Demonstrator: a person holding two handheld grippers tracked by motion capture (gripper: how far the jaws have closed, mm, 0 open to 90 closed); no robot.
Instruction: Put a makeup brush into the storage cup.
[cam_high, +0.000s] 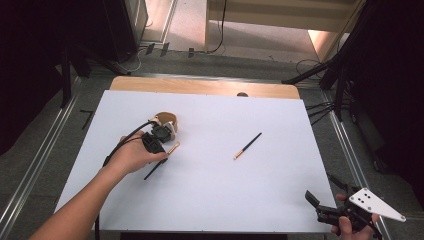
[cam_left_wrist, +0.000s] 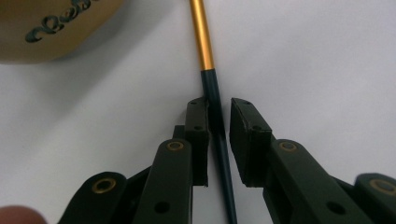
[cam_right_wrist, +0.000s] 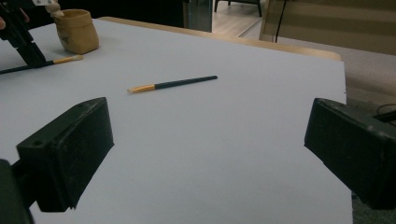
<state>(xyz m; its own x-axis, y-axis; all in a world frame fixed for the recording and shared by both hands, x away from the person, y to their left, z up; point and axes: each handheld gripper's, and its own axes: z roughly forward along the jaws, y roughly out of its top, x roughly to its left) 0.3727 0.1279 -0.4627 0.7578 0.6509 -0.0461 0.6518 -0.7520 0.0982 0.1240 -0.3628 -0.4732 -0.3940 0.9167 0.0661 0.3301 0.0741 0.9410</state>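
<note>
Left gripper view: left claw (cam_left_wrist: 218, 119) straddles the near brush (cam_left_wrist: 211, 84) lying on the bench (cam_high: 210, 190) beside the pouch (cam_high: 166, 120), not yet clamped (lift pending). Second brush (cam_high: 247, 145) waits; right claw (cam_high: 320, 202) gapes empty.

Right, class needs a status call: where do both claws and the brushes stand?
Left claw straddling near brush, one pad touching, other just off. Right claw open, idle. Second brush lies untouched mid-table. Tan pouch close by, not blocking.

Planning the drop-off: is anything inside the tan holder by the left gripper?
Cannot tell: the left gripper covers part of the tan holder in the high view, and the right gripper view shows the holder's outside wall, not its inside.
</note>
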